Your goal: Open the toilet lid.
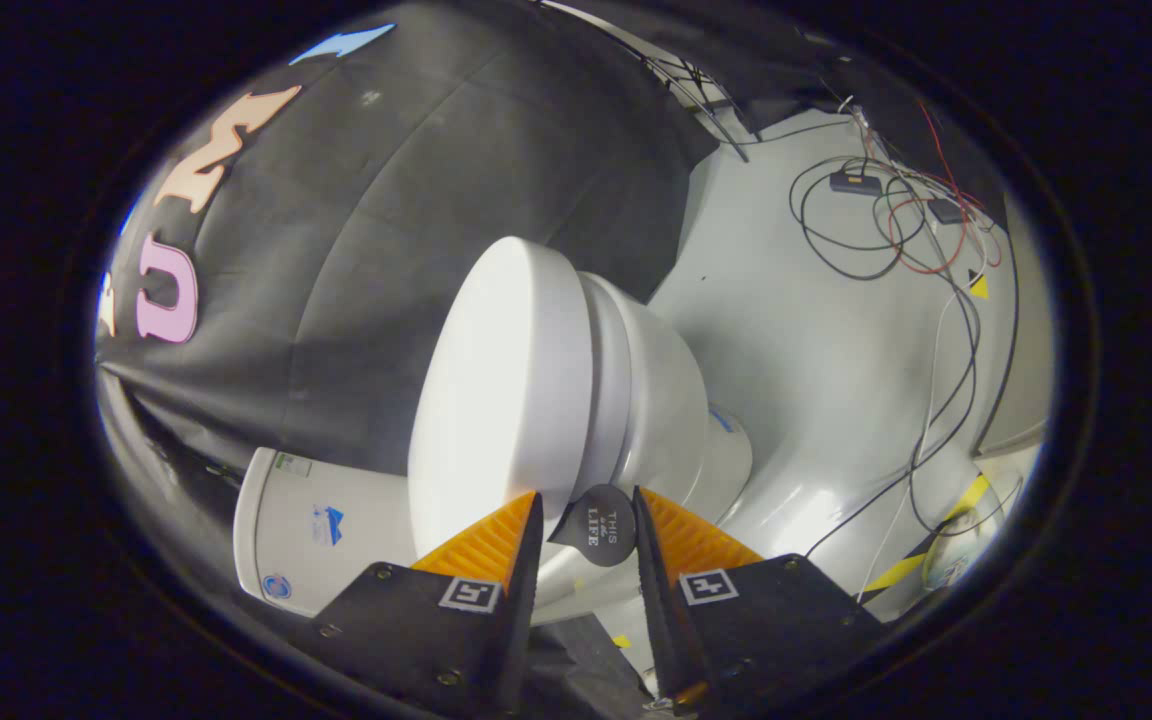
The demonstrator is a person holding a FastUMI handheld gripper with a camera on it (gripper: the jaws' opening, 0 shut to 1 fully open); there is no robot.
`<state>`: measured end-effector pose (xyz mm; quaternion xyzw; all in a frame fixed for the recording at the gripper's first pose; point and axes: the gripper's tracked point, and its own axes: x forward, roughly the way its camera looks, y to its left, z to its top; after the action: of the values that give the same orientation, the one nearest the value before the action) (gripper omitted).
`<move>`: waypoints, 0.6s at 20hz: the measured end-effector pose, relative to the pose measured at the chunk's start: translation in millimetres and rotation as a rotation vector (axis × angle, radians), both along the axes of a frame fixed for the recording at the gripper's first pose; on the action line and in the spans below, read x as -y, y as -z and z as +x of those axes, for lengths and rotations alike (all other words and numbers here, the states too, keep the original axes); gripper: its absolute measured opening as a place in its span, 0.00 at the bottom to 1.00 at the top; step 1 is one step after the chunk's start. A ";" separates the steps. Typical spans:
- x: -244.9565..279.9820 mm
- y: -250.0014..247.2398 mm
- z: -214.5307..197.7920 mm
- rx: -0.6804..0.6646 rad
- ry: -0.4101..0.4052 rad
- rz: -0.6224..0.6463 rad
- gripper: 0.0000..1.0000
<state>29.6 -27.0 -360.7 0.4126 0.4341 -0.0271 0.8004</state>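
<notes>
Gripper [586, 520] fingers parted around dark tab [596, 528]; toilet lid [501, 400] beyond

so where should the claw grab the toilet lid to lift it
Grip the small dark tab sticking out from the toilet lid's front rim, coming straight on from the front. The lid is broad, smooth and domed, so the tab is the only graspable part. It already sits between the open claw fingers.
</notes>
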 end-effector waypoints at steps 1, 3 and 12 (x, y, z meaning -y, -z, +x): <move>-0.2 0.1 0.5 -0.001 0.005 0.020 0.50; 18.9 -11.2 -13.4 -0.039 0.084 0.052 0.36; 1.5 -1.7 4.3 0.021 0.020 0.126 0.06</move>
<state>33.9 -28.6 -359.0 0.4669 0.4222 -0.0035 0.7770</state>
